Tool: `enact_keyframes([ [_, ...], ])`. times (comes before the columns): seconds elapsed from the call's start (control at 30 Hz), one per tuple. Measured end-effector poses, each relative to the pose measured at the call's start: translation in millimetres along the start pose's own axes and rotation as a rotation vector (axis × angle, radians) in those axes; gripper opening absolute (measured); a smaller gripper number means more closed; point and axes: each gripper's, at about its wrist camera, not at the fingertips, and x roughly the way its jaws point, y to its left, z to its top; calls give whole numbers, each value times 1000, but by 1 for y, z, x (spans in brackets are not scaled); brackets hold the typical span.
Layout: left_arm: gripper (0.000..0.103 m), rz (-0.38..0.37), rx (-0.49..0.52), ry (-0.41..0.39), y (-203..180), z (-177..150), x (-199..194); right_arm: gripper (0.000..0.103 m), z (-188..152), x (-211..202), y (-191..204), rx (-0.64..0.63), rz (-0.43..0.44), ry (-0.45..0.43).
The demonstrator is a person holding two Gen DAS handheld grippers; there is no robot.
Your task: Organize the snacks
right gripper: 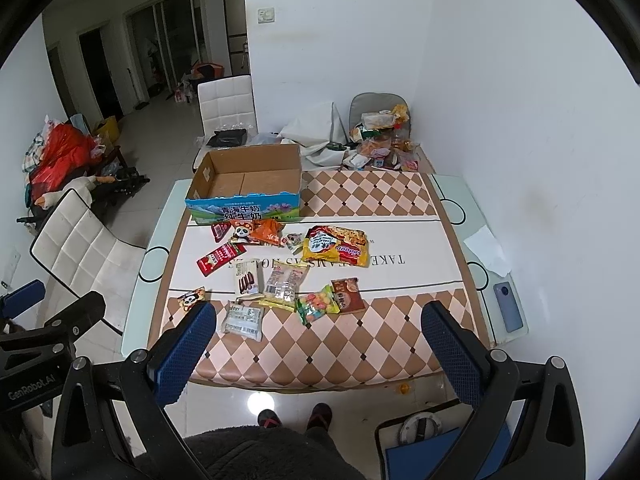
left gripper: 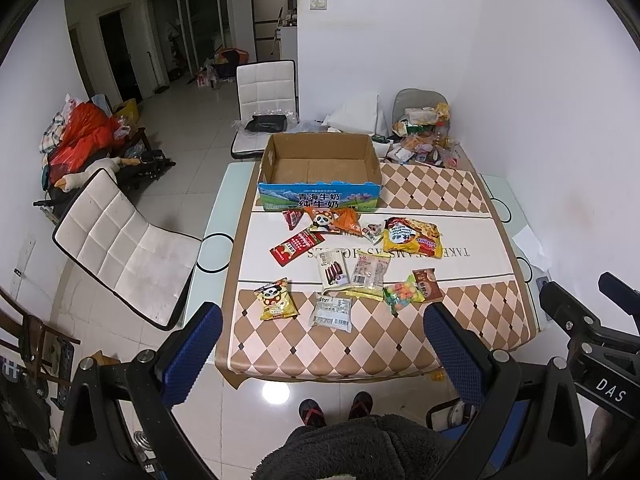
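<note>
We hold both grippers, left gripper (left gripper: 322, 344) and right gripper (right gripper: 318, 336), wide open and empty; the far cardboard box (left gripper: 320, 160) is empty, and every snack packet (left gripper: 412, 238) remains scattered on the table (left gripper: 360, 344).

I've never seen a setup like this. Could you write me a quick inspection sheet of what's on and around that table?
Surface: table under a diamond-pattern mat, glass edges bare.
Job's things: empty milk carton box at the far side; about a dozen snack packets loose in front of it, including a yellow noodle bag and a panda packet.
Clutter: wrapper pile at the far corner; phone and a paper scrap on the right edge.
Tongs: left tongs and right tongs both open, holding nothing.
Cables: nothing seen.
Surroundings: white chairs, tiled floor, white wall.
</note>
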Motion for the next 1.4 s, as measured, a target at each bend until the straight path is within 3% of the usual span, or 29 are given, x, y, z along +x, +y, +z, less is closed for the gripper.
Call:
enact_keyframes([
  [1.13,103,5,2,-19,1,-4,-1,103,-4,3,5,30,23,5],
  [1.4,103,30,-4,23,17,4,63,103,0,61,-9,113,36,66],
])
